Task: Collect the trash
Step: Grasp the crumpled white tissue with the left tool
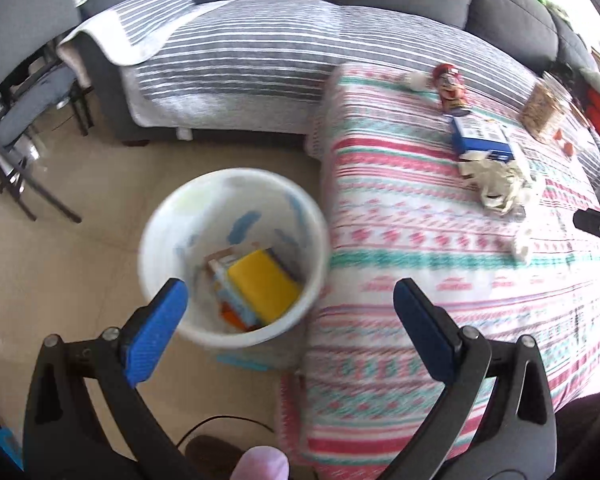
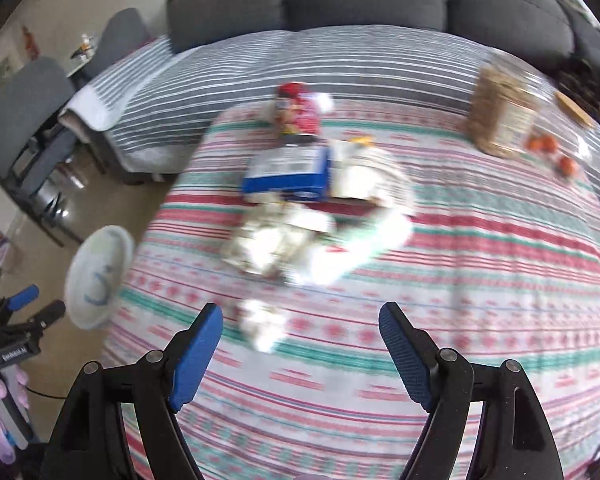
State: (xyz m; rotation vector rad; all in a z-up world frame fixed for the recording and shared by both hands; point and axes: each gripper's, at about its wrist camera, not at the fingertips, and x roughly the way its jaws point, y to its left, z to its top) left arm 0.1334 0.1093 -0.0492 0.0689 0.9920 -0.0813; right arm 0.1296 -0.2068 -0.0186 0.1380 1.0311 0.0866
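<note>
Both claws, left claw and right claw, spread, empty; bin beside cloth edge

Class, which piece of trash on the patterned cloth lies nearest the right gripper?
The small white wad, alone just ahead of the fingers; the blue box and crumpled paper lie farther back.

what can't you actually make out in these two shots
- Bin contents, left wrist view: a yellow block shows, but the items under it are blurred and partly hidden by the bin wall.
- Crumpled pale trash, right wrist view: motion blur and glare hide what it is.
- Blue box label, both views: too blurred to read.
- Right tongs, left wrist view: cut off by the frame edge.
</note>
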